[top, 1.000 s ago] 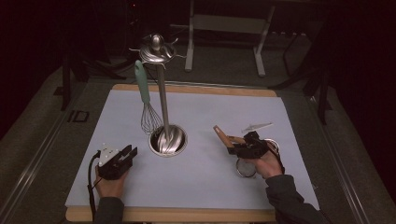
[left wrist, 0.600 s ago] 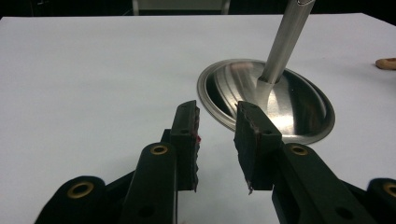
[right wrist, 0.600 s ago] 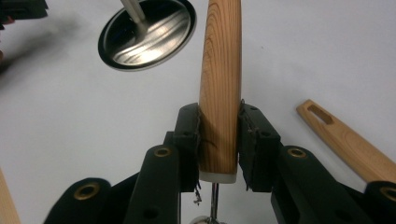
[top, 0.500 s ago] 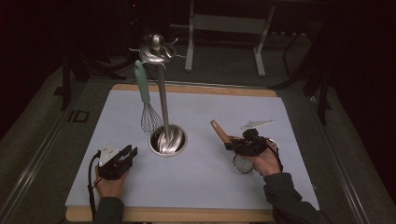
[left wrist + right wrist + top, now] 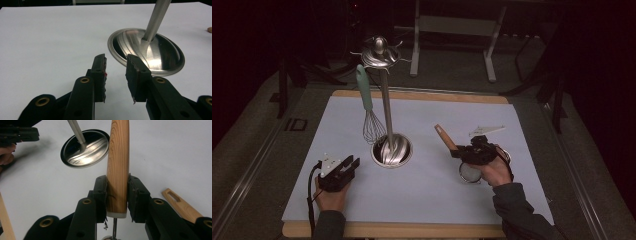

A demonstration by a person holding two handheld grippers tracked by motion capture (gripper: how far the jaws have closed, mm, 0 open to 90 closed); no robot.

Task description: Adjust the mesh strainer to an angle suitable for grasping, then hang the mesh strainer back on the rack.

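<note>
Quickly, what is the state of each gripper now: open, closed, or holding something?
Left gripper: open, nothing between the jaws.
Right gripper: closed on the wooden handle of a strainer.

Open mat surrounds the utensil stand, which rises between both hands.

Right gripper, clamped on the wooden handle of a strainer: shifted slightly toward the table's near edge and the stand base since a second ago; handle now tilts steeper, its tip pointing up-left.
</note>
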